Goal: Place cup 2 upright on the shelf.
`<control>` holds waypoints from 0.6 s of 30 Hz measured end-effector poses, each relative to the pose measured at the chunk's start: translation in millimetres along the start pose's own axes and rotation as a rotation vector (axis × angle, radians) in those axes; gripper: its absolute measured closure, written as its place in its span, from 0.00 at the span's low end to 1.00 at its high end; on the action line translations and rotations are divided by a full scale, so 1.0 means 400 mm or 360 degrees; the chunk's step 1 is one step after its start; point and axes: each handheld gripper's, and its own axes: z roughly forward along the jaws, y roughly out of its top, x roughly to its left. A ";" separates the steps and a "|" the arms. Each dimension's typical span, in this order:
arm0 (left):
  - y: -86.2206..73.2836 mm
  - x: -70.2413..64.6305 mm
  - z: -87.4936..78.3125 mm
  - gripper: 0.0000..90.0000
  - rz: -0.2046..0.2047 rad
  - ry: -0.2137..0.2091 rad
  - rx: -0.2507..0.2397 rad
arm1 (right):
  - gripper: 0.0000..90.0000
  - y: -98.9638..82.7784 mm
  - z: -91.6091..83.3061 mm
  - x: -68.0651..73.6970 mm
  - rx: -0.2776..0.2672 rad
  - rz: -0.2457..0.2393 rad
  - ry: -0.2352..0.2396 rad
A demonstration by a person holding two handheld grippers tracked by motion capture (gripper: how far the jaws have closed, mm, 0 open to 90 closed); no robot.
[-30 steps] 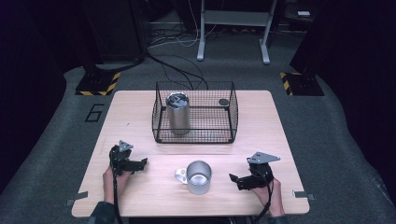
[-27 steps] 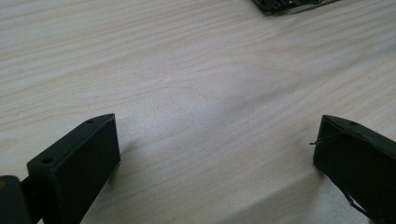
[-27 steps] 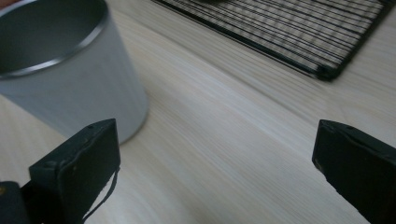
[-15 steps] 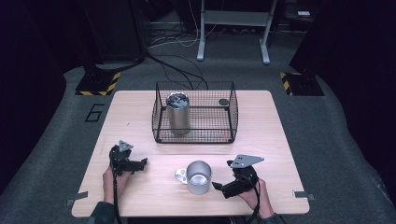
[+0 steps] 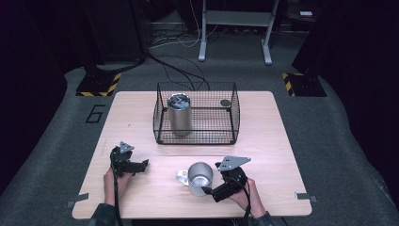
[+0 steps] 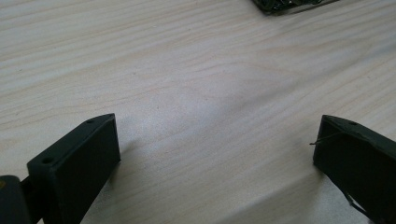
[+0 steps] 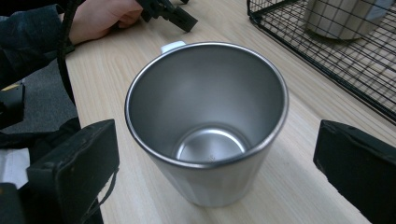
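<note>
1. Right gripper [image 5: 212,190] at the near edge of the table [image 5: 282,141], held in the person's right hand [image 5: 247,195]. Grey three-cornered plate on top. Jaws spread wide, gripping nothing.
2. In the right gripper view the jaws stand either side of the steel mug [image 7: 208,126], a clear gap on both sides; neither jaw touches the mug.
3. Mug [image 5: 200,178] stands upright on the bare wood, near the front edge, roughly mid-table, just left of the right gripper. Mouth up, inside empty and shiny. Its handle [image 5: 182,176] points to the person's left, away from the right gripper.
4. Left gripper [image 5: 141,165] at the front left of the table, held in the left hand [image 5: 114,181], well apart from the mug. Its tip points toward mid-table.
5. Left gripper view: jaws far apart, bare wood grain between them, nothing held. They sit low over the table; cannot tell whether they touch it.
6. Right gripper view also catches the left hand [image 7: 100,18] and a dark sleeve [image 7: 28,42] beyond the mug.
7. Farther back, mid-table: a black wire basket [image 5: 211,136], open at the top.
8. Inside the basket, left part: a tall steel tumbler [image 5: 179,114], upright, with a lid on top.
9. Inside the basket, far right corner: a small dark round thing [image 5: 225,102], too small to identify.
10. Beyond the table: grey floor, cables [image 5: 174,61], legs of a metal stand [image 5: 235,42].
</note>
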 end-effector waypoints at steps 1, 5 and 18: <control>0.000 0.000 0.000 0.00 0.0001 0.0000 0.0001 | 0.00 0.006 0.010 0.001 0.0010 -0.0020 -0.0005; 0.000 0.000 0.000 0.00 0.0001 0.0000 0.0001 | 0.00 0.013 0.030 0.008 0.0026 -0.0022 -0.0014; 0.000 0.000 0.000 0.00 0.0001 0.0000 0.0001 | 0.03 0.027 0.089 0.024 0.0096 -0.0066 -0.0043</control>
